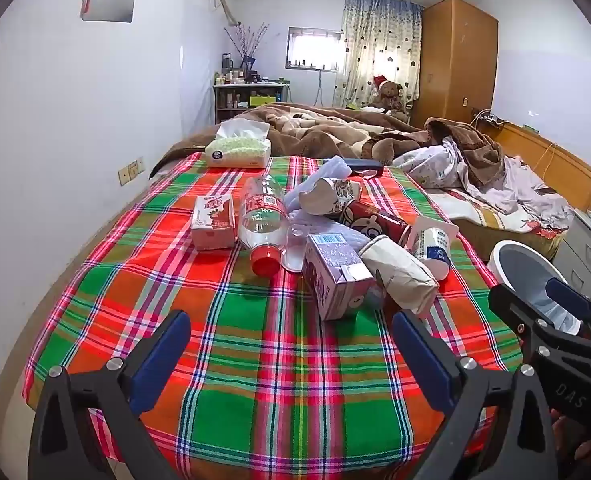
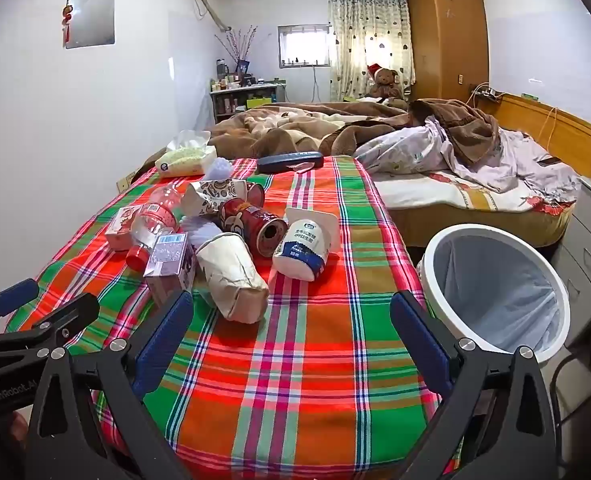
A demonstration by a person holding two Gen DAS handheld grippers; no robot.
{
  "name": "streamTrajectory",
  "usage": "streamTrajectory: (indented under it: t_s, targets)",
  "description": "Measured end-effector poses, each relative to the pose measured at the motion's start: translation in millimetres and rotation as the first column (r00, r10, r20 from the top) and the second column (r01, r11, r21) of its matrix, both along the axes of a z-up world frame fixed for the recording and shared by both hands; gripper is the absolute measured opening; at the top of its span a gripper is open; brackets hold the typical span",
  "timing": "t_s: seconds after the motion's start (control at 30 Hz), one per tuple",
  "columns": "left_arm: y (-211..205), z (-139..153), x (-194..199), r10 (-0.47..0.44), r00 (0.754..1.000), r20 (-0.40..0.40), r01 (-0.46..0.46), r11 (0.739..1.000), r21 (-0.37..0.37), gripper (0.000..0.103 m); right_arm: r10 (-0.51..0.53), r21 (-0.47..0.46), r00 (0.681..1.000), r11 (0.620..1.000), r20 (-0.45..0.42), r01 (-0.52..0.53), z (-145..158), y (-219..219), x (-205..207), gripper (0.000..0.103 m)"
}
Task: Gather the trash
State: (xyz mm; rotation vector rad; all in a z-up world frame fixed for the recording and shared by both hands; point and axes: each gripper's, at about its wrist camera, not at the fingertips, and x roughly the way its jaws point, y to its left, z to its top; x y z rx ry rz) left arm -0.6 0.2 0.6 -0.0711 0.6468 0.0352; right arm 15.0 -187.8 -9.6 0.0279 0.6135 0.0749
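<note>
Plaid cloth covers the bench (image 2: 295, 360), where a crushed paper cup (image 2: 231, 276) lies just ahead of the right gripper (image 2: 291, 320), long axis running away and leftward. Both grippers' jaws stand wide apart, empty. The left gripper (image 1: 291, 340) faces a purple carton (image 1: 335, 276). Only the right view shows the white bin's (image 2: 551, 280) lined interior fully.

Two fisheye views look forward and downward from the near edge of a plaid-covered surface (image 1: 255, 360), toward the far wall and window. The left wrist view sits left, the right wrist view just right of it, beside a white bin (image 2: 495, 280). Both share the surface, the litter heap and the far bed (image 2: 455, 196).
</note>
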Motion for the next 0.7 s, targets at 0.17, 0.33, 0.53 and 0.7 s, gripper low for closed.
streamTrajectory:
  t_s: [0.17,0.33,0.53,0.7]
  targets:
    - [0.4,0.8,0.5,0.014,1.0,0.001,-0.014,1.0,0.005,0.102,-0.004,0.007,1.0,1.0,0.0,0.004,0.2,-2.7,0.0,0.101]
    - [5.1,4.9,-3.6,0.029,0.999,0.015,-0.029,1.0,-0.001,0.102,-0.015,0.007,1.0,1.0,0.008,0.015,-1.1,-3.0,-0.5,0.101]
    - [9.0,7.7,-6.5,0.042,0.999,0.018,-0.042,0.999,0.002,0.102,-0.019,0.01,1.0,1.0,0.02,0.019,0.5,-4.4,-0.2,0.101]
    - [8.7,5.9,-5.5,0.04,0.999,0.009,-0.041,0.999,0.003,0.102,-0.018,0.007,1.0,1.0,0.019,0.018,0.7,-3.7,-0.2,0.101]
